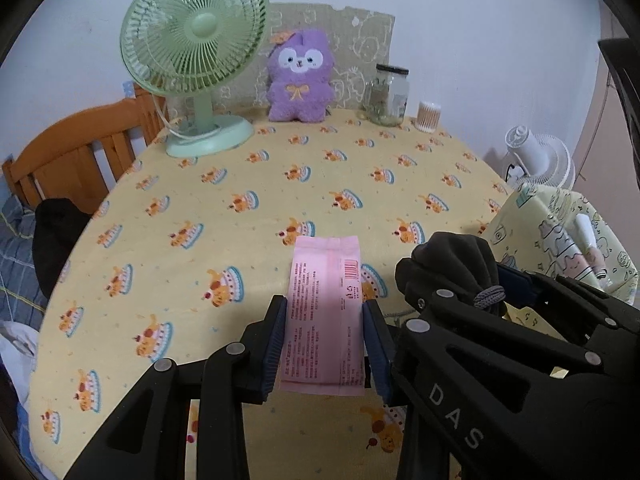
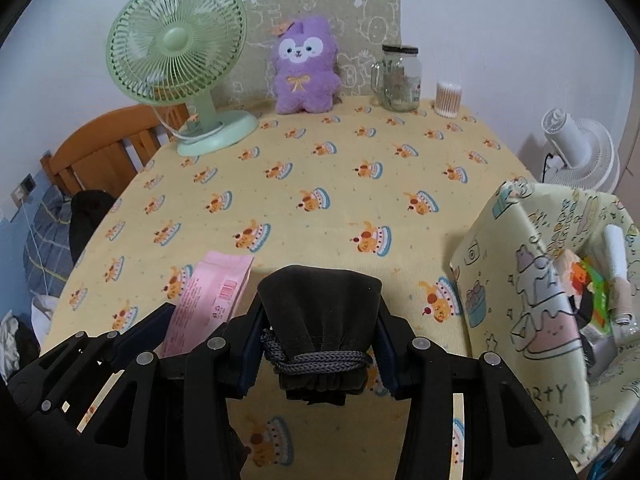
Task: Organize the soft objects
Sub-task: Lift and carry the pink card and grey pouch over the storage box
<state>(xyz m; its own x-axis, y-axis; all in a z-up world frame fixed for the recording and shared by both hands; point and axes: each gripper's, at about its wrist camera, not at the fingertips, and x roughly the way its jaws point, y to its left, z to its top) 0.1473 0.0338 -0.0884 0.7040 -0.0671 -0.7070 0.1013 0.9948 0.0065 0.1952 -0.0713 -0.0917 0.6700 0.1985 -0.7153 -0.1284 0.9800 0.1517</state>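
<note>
The left gripper (image 1: 326,340) clamps a flat pink plastic packet (image 1: 325,312) and the right gripper (image 2: 320,344) a dark drawstring cloth pouch (image 2: 320,308); either soft item could slip free on the way to the cartoon-print fabric bin (image 2: 520,280).

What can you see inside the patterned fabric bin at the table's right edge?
Inside the patterned fabric bin lie a white tube, something green and orange and a few small items. The bin's near wall covers whatever sits lower, so the bottom cannot be seen.

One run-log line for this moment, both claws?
left claw: shut on pink packet | right claw: shut on dark drawstring pouch | both above table | fabric bin at right
</note>
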